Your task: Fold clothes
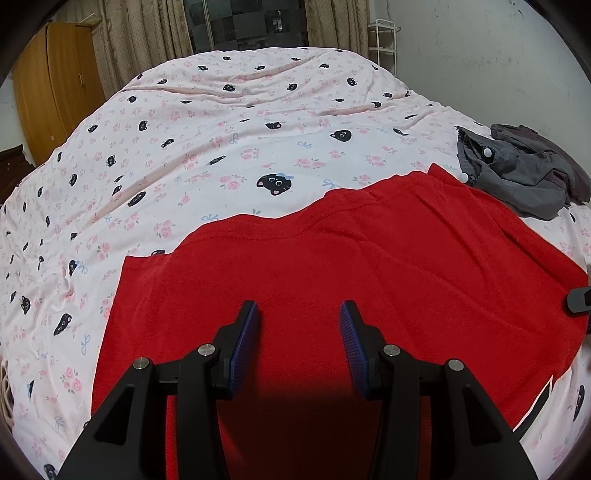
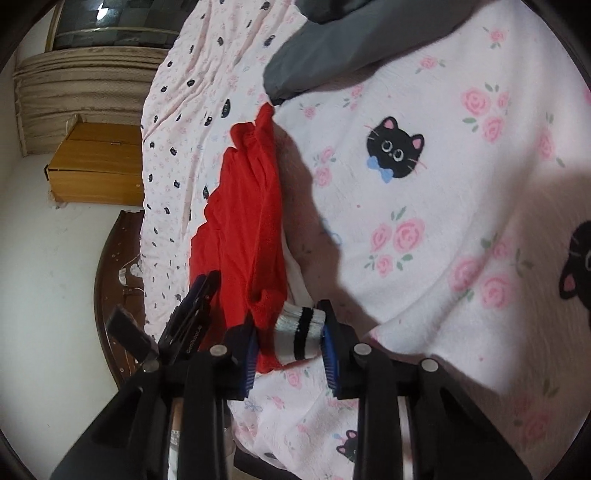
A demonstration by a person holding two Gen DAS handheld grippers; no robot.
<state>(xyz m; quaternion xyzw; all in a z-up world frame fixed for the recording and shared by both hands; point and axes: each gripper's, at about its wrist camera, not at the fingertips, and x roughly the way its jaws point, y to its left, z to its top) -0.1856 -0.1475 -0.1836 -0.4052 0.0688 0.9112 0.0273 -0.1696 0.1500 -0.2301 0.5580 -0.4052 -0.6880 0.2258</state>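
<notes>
A red garment (image 1: 369, 266) lies spread on the bed's near side. My left gripper (image 1: 299, 317) hovers just above it, open, with nothing between its blue pads. In the right wrist view the same red garment (image 2: 251, 206) is bunched and lifted along one edge. My right gripper (image 2: 290, 332) is shut on that edge, pinching red cloth together with a white cuff with black stripes (image 2: 299, 332). The left gripper (image 2: 201, 291) shows to the left of it, over the red cloth. At the right edge of the left wrist view a black fingertip (image 1: 578, 299) of the right gripper pokes in.
The bed is covered by a pink sheet (image 1: 221, 129) printed with cats and roses. A heap of grey clothes (image 1: 517, 173) lies at the far right, just beyond the red garment. A wooden wardrobe (image 1: 55, 85), curtains (image 1: 147, 29) and a white rack (image 1: 382, 40) stand behind the bed.
</notes>
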